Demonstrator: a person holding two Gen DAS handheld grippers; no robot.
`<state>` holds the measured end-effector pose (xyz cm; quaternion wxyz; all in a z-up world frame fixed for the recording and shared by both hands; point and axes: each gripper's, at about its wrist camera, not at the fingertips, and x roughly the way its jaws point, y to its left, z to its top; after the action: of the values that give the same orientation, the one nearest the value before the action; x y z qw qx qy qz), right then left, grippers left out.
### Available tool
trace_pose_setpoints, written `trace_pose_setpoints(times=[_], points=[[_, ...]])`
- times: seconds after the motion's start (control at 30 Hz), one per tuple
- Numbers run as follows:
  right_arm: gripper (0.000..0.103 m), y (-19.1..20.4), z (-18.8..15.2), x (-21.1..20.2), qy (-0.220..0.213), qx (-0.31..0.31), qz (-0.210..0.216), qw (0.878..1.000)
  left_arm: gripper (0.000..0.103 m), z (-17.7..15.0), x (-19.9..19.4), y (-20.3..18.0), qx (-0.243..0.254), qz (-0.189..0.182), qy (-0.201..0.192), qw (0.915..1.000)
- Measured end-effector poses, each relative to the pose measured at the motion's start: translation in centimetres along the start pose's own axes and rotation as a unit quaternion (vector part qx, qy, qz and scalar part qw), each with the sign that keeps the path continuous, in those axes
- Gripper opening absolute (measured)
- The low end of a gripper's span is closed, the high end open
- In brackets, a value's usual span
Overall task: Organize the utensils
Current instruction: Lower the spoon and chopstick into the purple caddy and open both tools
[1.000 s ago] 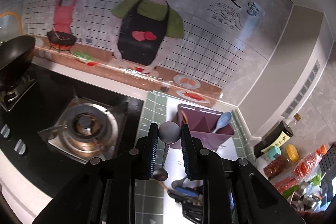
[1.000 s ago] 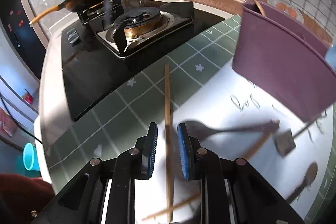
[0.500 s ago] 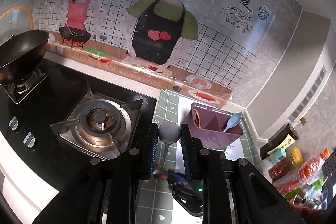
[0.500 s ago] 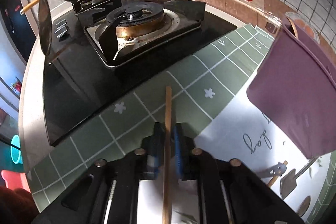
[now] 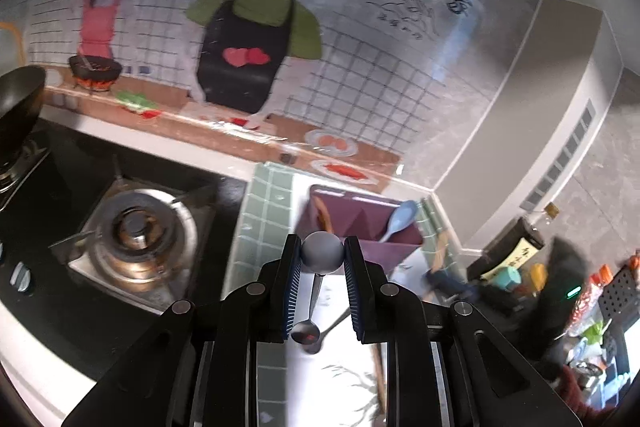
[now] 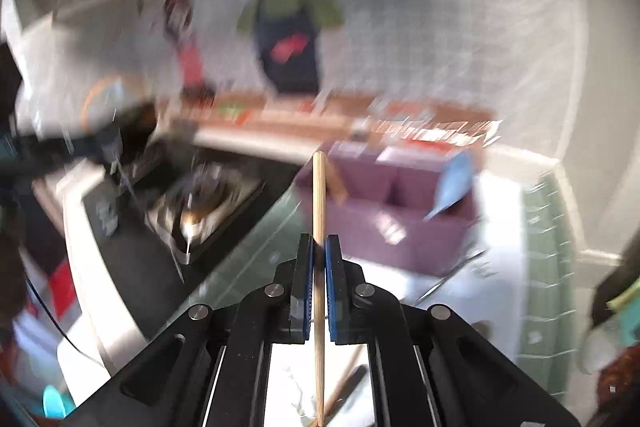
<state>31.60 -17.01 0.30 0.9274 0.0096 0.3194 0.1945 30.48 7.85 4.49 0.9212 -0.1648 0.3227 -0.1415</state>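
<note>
left gripper (image 5: 322,255) clamping spoon (image 5: 322,253), right gripper (image 6: 319,247) clamping chopstick (image 6: 319,203)

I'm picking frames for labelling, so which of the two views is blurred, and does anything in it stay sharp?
Right wrist view: heavy motion smear over the wall, stove and purple holder; only the right gripper and the chopstick it clamps stay sharp. Left wrist view: mostly crisp, with the left gripper and its spoon clear, some blur at lower right, and fisheye bending at the edges.

Purple caddy (image 5: 394,241) top open; blue spoon (image 5: 400,219) leans in right compartment.
</note>
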Motion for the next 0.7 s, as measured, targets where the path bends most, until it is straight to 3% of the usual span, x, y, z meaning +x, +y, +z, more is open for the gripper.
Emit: trace_pose_setpoints(times=[0.17, 0.37, 0.53, 0.7], points=[[0.005, -2.1, 6.8, -6.9, -0.115, 0.017, -0.029, 0.993, 0.022, 4.3, -0.4, -3.6, 0.025, -0.048, -0.027, 0.9982], [0.005, -2.5, 15.0, -10.5, -0.217, -0.006, -0.074, 0.973, 0.022, 10.9, -0.1, -8.2, 0.069, -0.079, -0.062, 0.9925], [0.005, -4.5, 16.5, -7.8, -0.229, 0.009, -0.085, 0.970, 0.022, 13.0, 3.7, -9.1, 0.078, -0.079, -0.057, 0.9922], [0.005, -7.0, 14.2, -2.2, -0.185, 0.036, -0.074, 0.979, 0.022, 11.9, 9.5, -7.9, 0.070, -0.074, -0.022, 0.9946]])
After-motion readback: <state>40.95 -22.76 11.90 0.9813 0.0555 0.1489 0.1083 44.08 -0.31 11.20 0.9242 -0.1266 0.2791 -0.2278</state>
